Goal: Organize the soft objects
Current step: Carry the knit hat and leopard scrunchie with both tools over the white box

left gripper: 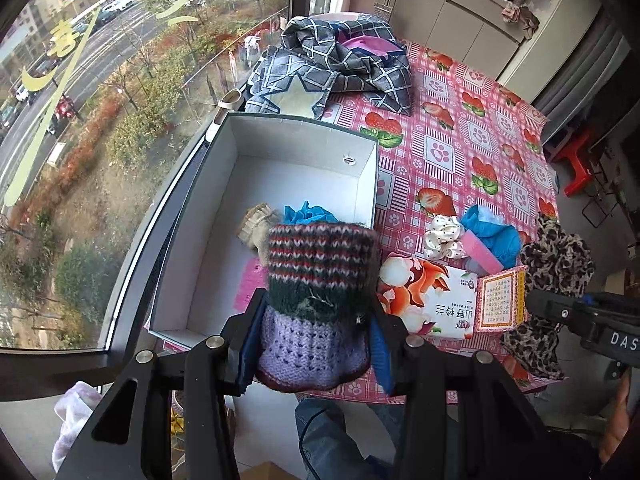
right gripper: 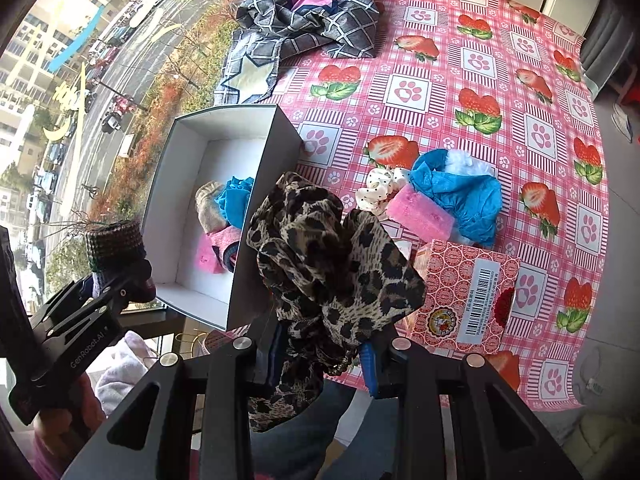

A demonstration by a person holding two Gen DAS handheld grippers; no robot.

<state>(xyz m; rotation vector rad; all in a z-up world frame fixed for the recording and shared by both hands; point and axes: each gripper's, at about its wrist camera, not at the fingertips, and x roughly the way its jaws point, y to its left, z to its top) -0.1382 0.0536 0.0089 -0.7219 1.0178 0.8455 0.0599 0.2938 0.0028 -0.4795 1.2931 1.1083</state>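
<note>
While both of my grippers hang over the near edge of the table, each one has something soft clamped between its fingers. My left gripper (left gripper: 312,344) is closed on a knitted piece (left gripper: 320,300) — striped red, white and dark green at its far end, lilac nearer the pads — and it sits above the near end of the open white box (left gripper: 362,184). From the right wrist view I see the same gripper (right gripper: 120,280) low at the left, just outside the box's near corner. My right gripper (right gripper: 320,356) is squeezed onto a leopard-print scarf (right gripper: 332,264), which bunches up above the fingers and trails down below them.

Inside the box (right gripper: 256,216) lie a beige sock (right gripper: 210,206), a blue cloth (right gripper: 234,200) and a pink item (right gripper: 216,250), all crowded at the near end. On the strawberry tablecloth (right gripper: 480,80) to the right of the box sit a polka-dot scrunchie (right gripper: 380,190), a pink sponge (right gripper: 420,216) and a blue cloth heap (right gripper: 464,192), touching one another. Two printed cartons lie nearest me — one with a barcode (right gripper: 464,292). A checked grey garment (right gripper: 312,28) is heaped at the far end by the window (right gripper: 80,80)
</note>
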